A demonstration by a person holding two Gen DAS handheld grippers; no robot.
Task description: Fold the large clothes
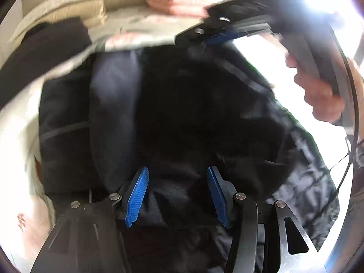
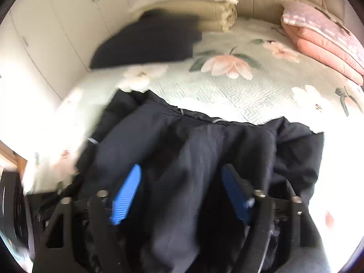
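Two grippers are at work over one bed (image 2: 238, 95), each with a pair of blue ribbed pads. On the bed I count one big black jacket (image 2: 204, 150) spread at the near edge, one smaller dark folded garment (image 2: 150, 41) further up, one stack of cream bedding (image 2: 204, 9) by the headboard, and one stack of pink quilts (image 2: 323, 43) on the far right corner.

The jacket is dark navy to black, smooth and slightly shiny, bunched into deep folds, with a thin grey stripe showing near its far edge (a lighter crinkled lining turns out at one side in the left wrist view).

The left gripper (image 1: 177, 196) hangs over the jacket (image 1: 182, 104), jaws apart, cloth lying between the pads; whether they press on it I cannot tell. The right gripper (image 2: 179, 193) also stands parted, a thick ridge of jacket rising between its pads, and again I cannot tell if it is pinched. A hand (image 1: 318, 86) holds the right gripper's handle.
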